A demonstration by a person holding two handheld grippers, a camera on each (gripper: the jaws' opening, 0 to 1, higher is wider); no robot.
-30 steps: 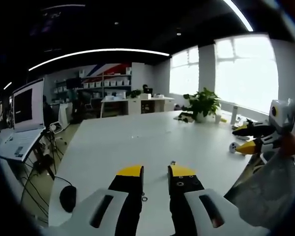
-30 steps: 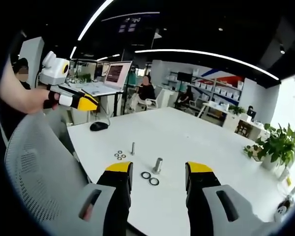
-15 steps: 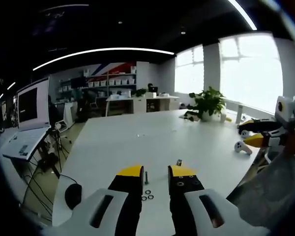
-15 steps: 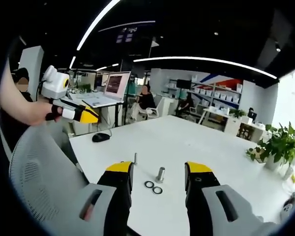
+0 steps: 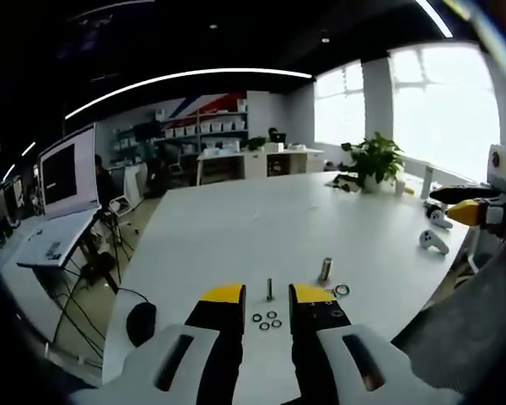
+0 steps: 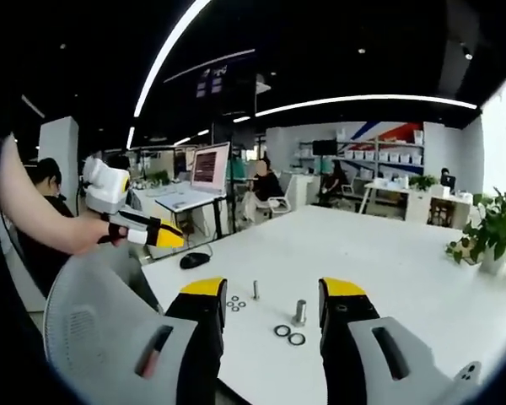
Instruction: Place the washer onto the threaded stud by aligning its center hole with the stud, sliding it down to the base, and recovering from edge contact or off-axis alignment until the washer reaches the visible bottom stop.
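- Left gripper view: the left gripper [image 5: 267, 293] hangs released and empty over the white table [image 5: 236, 228]; the thin threaded stud [image 5: 270, 289] stands upright between its tips, 4 small washers [image 5: 267, 321] lying flat just before it, likely laid out for easy picking
- Right gripper view: the right gripper [image 6: 264, 291] is likewise spread and bare; right of the thin stud [image 6: 255, 289] stands a thicker stud [image 6: 300, 311], 2 large washers [image 6: 289, 335] beside its base; nothing is threaded yet
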